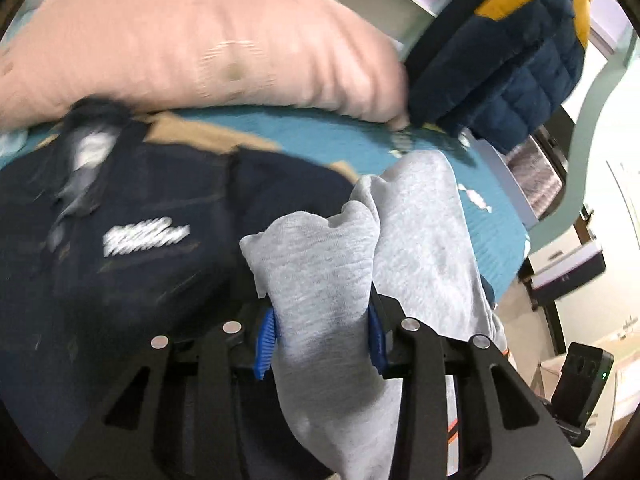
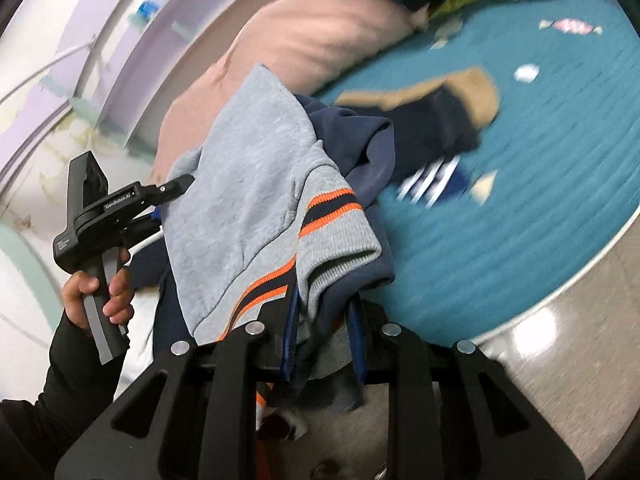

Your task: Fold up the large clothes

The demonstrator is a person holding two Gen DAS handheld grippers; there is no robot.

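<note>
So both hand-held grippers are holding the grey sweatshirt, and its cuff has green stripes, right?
Not quite. The stripes are orange and navy, not green, as the right wrist view shows. Both the left hand-held gripper and the right hand-held gripper do hold the grey sweatshirt.

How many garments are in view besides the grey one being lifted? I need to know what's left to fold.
2: a dark navy garment with white lettering lying on the teal bedspread, and a navy-and-yellow puffer jacket hanging beside the pink pillow. More may be hidden.
</note>
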